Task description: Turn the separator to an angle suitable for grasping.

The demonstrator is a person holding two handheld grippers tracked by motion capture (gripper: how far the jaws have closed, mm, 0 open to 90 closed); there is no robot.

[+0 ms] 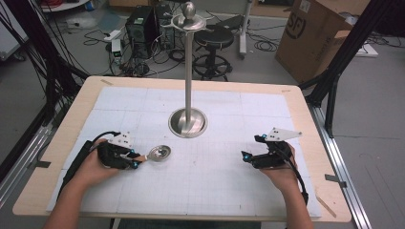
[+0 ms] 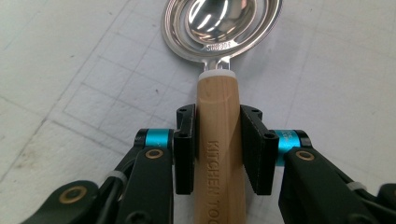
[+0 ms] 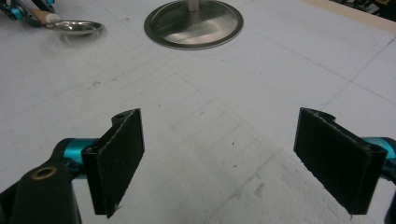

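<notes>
A metal scoop-like utensil [image 1: 159, 153] with a round shiny bowl [image 2: 219, 21] and a wooden handle [image 2: 217, 158] lies on the white gridded mat [image 1: 215, 191], left of centre. My left gripper [image 1: 137, 161] holds that handle: in the left gripper view [image 2: 217, 114] both black pads sit against its sides, just behind the white collar. My right gripper [image 1: 246, 157] rests low over the mat at the right, its jaws wide apart with nothing between them [image 3: 219, 126]. From the right gripper view the utensil [image 3: 74, 26] lies far off at the top left.
A tall steel stand rises from a round dished base [image 1: 188, 123] at the mat's centre back, topped by a small disc and ball [image 1: 189, 19]; the same base [image 3: 194, 23] shows ahead of my right gripper. The wooden table edge [image 1: 57, 143] frames the mat.
</notes>
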